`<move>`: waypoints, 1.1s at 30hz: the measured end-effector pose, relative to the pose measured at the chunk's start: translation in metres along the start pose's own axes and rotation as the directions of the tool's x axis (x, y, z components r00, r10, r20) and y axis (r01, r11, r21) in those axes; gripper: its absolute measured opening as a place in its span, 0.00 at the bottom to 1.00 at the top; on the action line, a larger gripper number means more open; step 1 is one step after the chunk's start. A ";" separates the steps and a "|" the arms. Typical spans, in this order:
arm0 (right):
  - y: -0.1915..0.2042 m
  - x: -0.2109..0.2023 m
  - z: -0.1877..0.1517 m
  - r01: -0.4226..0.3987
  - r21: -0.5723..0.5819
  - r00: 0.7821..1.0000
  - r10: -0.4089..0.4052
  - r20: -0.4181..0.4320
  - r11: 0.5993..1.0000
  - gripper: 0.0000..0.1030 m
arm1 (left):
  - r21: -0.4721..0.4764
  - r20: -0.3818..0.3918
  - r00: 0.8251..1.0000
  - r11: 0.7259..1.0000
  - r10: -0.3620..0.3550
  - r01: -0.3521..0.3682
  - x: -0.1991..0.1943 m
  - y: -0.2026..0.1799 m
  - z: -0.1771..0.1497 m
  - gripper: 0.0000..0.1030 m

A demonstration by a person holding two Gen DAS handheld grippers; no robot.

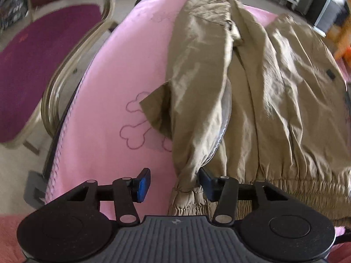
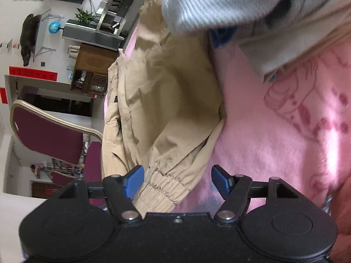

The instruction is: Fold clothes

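A tan jacket lies spread on a pink blanket. One sleeve is folded over its body, and the sleeve's elastic cuff reaches my left gripper. That gripper stands open, with the sleeve end between its blue pads and the right pad touching the cloth. In the right wrist view the same jacket runs away from me. Its other elastic cuff lies between the blue pads of my right gripper, which is open and close to the left pad.
A maroon chair with a gold frame stands left of the blanket's edge. A person's white ribbed sleeve hangs at the top of the right wrist view. Another maroon chair, a wooden cabinet and shelves stand beyond the table.
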State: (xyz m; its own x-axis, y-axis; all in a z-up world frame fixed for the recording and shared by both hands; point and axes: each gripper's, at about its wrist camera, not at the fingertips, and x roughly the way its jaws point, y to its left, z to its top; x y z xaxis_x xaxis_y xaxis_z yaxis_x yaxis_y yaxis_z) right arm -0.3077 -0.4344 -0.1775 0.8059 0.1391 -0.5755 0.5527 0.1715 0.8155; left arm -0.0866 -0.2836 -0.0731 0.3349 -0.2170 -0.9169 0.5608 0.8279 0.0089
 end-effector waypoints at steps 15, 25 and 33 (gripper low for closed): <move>0.031 0.000 0.002 0.052 0.014 0.986 -0.053 0.158 0.999 0.08 | -0.197 -0.093 0.964 0.954 -0.248 0.227 -0.004 0.040 0.019 0.07; 0.305 -0.120 0.025 0.023 -0.485 0.840 0.246 0.483 0.874 0.06 | -0.309 0.451 0.557 0.464 -0.697 0.830 -0.222 0.135 0.111 0.06; 0.354 -0.272 -0.028 -0.131 -0.594 0.660 0.517 0.545 0.793 0.05 | 0.032 0.714 0.227 0.355 -0.663 0.934 -0.403 0.166 0.044 0.06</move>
State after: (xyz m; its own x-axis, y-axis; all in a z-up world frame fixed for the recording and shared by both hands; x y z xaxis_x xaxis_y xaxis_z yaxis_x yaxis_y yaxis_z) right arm -0.3374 -0.3841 0.2664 0.9332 -0.3513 0.0758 0.2069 0.6975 0.6860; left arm -0.0950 -0.0814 0.3151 0.2449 -0.9670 0.0706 0.5365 0.0745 -0.8406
